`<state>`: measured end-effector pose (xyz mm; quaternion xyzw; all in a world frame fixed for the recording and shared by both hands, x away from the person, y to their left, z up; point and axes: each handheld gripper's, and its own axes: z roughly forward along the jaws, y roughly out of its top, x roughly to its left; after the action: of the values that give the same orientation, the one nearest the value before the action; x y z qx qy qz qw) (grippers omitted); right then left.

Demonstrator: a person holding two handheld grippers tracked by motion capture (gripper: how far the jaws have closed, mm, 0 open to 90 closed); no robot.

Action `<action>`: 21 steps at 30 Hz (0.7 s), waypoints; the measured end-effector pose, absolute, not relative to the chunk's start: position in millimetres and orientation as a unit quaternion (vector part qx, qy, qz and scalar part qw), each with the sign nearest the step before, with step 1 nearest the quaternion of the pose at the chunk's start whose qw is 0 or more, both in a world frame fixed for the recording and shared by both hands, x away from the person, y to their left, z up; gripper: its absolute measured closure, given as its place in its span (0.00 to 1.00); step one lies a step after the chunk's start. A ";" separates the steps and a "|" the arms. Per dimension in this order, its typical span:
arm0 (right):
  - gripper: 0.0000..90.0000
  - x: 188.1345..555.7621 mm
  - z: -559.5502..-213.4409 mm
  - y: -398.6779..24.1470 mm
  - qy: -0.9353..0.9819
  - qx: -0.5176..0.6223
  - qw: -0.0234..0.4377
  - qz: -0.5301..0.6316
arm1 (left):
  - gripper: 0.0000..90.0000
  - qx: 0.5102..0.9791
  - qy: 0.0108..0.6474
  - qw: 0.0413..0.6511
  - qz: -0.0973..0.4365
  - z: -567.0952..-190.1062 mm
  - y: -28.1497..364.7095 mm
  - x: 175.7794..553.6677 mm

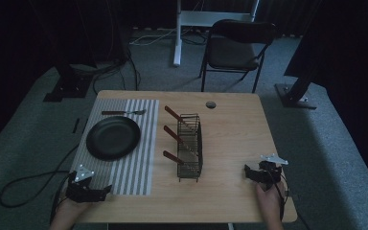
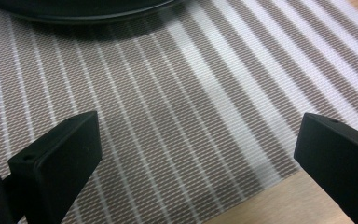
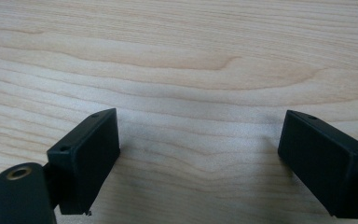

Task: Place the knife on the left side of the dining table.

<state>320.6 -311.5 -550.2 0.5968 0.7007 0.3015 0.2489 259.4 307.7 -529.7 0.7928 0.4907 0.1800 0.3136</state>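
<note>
You are resting both sets of tongs low at the near edge of the tabletop (image 1: pixel 230 124), each with its jaws spread apart and holding nothing: the left tongs (image 1: pixel 87 190) over the striped placemat's (image 1: pixel 134 163) near corner, below the black plate (image 1: pixel 113 137), and the right tongs (image 1: pixel 261 173) over bare wood, well right of the wire rack (image 1: pixel 190 146). The rack, right of the plate, is holding three red-handled utensils (image 1: pixel 175 135), likely awaiting you, while a fork (image 1: pixel 123 112) is lying beyond the plate. The room is sitting dim, with grey carpet and a chair (image 1: pixel 235 48) behind.
</note>
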 end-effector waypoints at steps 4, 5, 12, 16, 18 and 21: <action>0.13 320.6 -550.2 -311.5 0.701 0.597 0.249 0.301 | 0.02 0.797 0.477 0.328 0.172 -525.2 300.3 257.8; 0.13 320.6 -550.2 -311.5 0.701 0.597 0.249 0.302 | 0.02 0.797 0.477 0.328 0.172 -525.2 300.3 257.8; 0.13 320.6 -550.2 -311.5 0.701 0.597 0.249 0.301 | 0.02 0.799 0.462 0.343 0.173 -513.5 287.2 257.2; 0.13 320.6 -550.2 -311.5 0.701 0.597 0.249 0.301 | 0.02 0.803 0.450 0.354 0.168 -507.3 277.3 257.1; 0.13 320.6 -550.2 -311.5 0.701 0.597 0.249 0.302 | 0.02 0.803 0.448 0.356 0.168 -506.0 275.0 257.0; 0.13 320.5 -550.2 -311.5 0.701 0.597 0.249 0.301 | 0.02 0.804 0.441 0.362 0.166 -501.6 269.1 256.8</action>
<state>320.5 -311.5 -550.2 0.5969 0.7007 0.3015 0.2489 256.8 269.1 -501.6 0.8044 0.4411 0.1656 0.3619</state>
